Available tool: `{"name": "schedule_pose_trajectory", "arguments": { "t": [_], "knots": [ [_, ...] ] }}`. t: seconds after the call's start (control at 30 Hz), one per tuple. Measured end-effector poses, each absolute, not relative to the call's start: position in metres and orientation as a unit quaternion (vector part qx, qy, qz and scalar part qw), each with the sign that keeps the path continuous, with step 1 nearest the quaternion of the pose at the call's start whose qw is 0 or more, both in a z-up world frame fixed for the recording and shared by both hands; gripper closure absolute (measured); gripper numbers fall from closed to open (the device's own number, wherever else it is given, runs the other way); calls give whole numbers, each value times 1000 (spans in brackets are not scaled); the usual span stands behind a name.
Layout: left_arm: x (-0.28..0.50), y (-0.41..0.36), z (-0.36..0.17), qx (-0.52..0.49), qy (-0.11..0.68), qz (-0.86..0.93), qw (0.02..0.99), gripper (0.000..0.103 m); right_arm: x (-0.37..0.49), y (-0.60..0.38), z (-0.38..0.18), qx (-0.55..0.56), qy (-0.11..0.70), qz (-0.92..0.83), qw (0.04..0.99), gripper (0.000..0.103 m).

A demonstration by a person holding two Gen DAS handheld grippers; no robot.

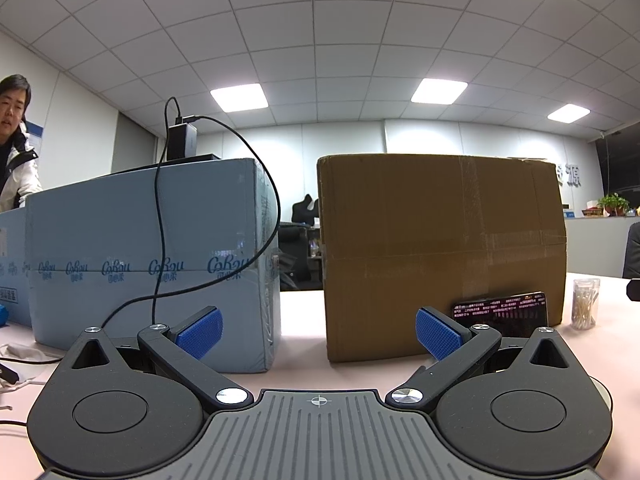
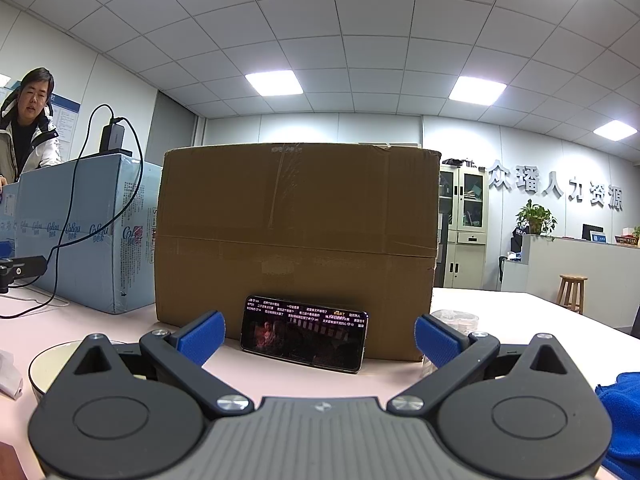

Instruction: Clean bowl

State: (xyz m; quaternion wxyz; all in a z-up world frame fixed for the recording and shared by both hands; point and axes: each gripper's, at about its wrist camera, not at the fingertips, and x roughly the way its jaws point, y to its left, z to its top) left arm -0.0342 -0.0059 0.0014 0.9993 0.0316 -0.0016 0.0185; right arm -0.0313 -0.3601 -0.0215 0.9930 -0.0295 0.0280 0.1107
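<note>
task not yet begun by my reading: both my left fingers (image 1: 318, 330) and right fingers (image 2: 318, 338) are spread and empty, the bowl (image 2: 50, 360) sits untouched near left on the tabletop (image 2: 500, 312), blue cloth (image 2: 622, 412) near right, unheld.

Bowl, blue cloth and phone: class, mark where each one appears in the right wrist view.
bowl (image 2: 44, 364): right wrist view, on its pale rim at lower left.
blue cloth (image 2: 622, 412): right wrist view, on its folded edge at far right.
phone (image 2: 304, 334): right wrist view, on its lit screen.
</note>
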Motion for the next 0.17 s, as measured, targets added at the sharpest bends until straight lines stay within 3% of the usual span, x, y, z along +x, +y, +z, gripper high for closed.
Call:
{"name": "schedule_pose_trajectory", "arguments": {
  "t": [0.17],
  "knots": [
    [-33, -6, 1, 31, 0, 19, 999, 0, -31, -360, -22, -29, 28, 111, 993, 0]
  ]
}}
